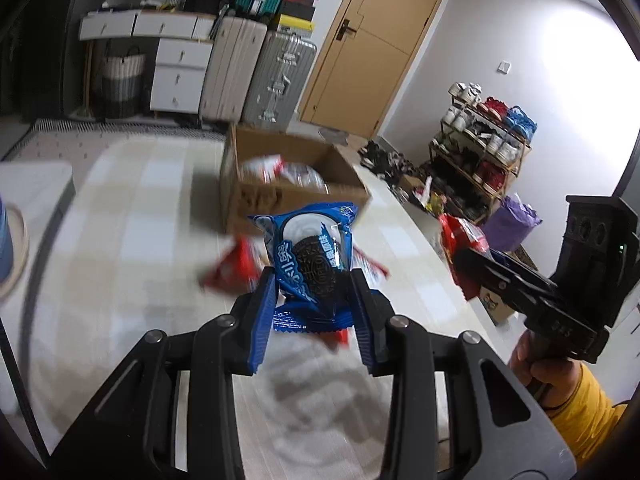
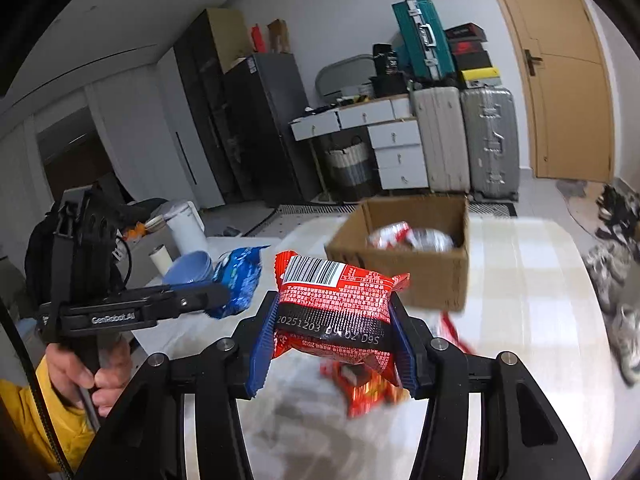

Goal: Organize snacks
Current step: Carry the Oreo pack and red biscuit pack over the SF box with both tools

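Two packets held above the tabletop [image 1: 132, 208]: my left jaws [image 1: 314, 292] clamp the blue cookie packet [image 1: 310, 256], my right jaws [image 2: 334, 320] the red snack packet [image 2: 334, 304]

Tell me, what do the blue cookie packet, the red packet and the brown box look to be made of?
Blue cookie packet: seemingly thin glossy plastic film, going by its sheen and crimped ends. Red packet: the same kind of shiny printed film, wrinkled where the pads press. Brown box: matte corrugated cardboard, judging by its dull tan walls.
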### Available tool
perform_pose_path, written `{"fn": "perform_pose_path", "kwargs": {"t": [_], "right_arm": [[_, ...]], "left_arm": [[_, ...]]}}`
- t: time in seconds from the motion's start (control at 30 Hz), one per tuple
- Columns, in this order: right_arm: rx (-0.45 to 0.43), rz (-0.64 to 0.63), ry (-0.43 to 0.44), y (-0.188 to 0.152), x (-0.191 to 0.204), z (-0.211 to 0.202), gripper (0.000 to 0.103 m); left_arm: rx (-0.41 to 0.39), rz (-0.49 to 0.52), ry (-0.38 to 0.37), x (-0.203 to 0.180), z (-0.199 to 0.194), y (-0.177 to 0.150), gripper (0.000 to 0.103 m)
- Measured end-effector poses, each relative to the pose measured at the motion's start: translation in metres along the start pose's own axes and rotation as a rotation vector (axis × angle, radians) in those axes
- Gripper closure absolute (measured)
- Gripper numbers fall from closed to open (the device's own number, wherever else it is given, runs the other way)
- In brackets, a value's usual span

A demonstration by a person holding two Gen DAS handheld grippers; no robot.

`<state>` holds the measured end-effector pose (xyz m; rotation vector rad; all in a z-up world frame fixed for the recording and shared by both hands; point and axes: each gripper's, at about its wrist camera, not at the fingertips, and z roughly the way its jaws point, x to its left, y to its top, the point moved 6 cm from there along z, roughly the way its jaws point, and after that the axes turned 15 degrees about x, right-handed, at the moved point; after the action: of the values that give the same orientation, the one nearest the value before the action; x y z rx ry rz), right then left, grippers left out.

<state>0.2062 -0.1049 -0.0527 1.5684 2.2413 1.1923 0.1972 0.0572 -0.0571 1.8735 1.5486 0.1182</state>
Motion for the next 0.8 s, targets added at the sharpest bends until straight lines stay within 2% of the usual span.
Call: {"fn": "perform_pose_path", "kwargs": {"t": [0.2,0.4,0.47,0.63,0.8], "right_arm": [[0.027,-0.029,-0.041,0.074,-0.023,0.031,0.051],[0.049,0.023,-0.056,0.130,-0.058,0.065,0.051],[0.062,0.041,-0.049,0.145,-0.068,0.078,0.051],[0.112,0.093,-0.056,0.172,-0.100,0.117,0.051],[0.177,0.120,-0.072,0.177,-0.123,0.152,0.051]], "left_arm": [[-0.019,0.026,0.036,0.010,0.012,0.080,0.070],[0.005,0.028,0.075,0.019,0.049,0.152,0.070],[0.015,0.069,0.101,0.017,0.064,0.172,0.070],[0.080,0.087,0.113,0.012,0.107,0.205,0.070],[0.134,0.104,0.135,0.016,0.150,0.235,0.070]]}}
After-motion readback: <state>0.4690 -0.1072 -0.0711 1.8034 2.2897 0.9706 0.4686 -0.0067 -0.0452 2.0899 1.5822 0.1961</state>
